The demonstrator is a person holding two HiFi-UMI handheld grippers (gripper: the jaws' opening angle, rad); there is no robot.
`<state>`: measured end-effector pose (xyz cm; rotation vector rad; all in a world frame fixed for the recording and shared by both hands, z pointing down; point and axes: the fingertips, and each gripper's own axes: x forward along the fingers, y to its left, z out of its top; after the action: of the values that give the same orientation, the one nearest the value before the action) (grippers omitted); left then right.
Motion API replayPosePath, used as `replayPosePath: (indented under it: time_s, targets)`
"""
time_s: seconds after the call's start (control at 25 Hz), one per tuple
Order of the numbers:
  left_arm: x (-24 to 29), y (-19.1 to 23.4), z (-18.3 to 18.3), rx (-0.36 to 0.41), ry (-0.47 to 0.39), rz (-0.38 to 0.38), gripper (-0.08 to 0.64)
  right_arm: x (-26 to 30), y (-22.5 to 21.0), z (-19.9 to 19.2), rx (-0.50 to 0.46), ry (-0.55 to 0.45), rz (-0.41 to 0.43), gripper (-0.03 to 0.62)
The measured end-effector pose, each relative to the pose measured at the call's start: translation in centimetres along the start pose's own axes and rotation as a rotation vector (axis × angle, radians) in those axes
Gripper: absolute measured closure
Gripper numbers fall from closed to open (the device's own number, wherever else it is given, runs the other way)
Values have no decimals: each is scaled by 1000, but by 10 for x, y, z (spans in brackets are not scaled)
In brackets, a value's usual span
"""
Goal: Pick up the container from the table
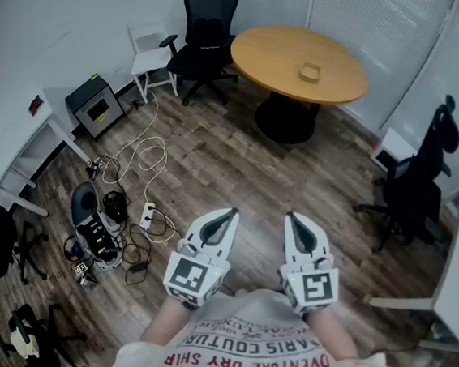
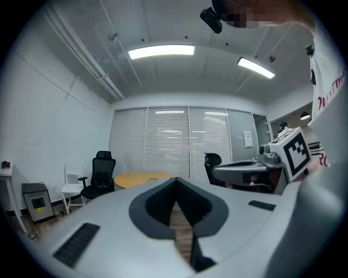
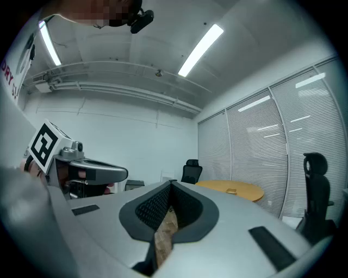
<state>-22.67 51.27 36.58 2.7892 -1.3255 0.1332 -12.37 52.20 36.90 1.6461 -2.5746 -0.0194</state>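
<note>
Wood-plank flooring ran across a small office with white walls and closed blinds along the far side. A round, wood-topped bench stood on a dark pedestal at the far end. One black office chair was drawn up at its left and a white chair stood beside that. A second black office chair stood well apart at the right. On the floor at the left a grey box-like unit sat by the wall, with loose cables trailing from it toward a power strip and some gear.

Close to the person's body, the left gripper and right gripper were held side by side, roughly level, above bare floor and well short of the bench. In the left gripper view its fingers met at the tip, leaving only a thin slit behind through which floor showed. Nothing was between them. In the right gripper view its fingers were likewise brought fully together and held nothing. Neither gripper touched anything.

The container sat on the bench top, right of centre and apart from the edge. It looked like a small, shallow tan box, though it was too small to be sure. It also showed far off in the right gripper view.
</note>
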Motion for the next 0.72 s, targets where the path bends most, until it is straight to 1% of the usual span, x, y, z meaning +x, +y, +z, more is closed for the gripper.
replayPosePath:
  time_s: [0.36,0.56,0.72]
  targets:
    - [5,4,2,4,-3,-10,560,5,-1,2,-2,2,0,597]
    - [9,7,0,-4,-2,-15,560,8,-6,5,38,-30,-15,596]
    - [12,13,-4,-14,4,-12,560,15,-8,0,35,-29,-19,596]
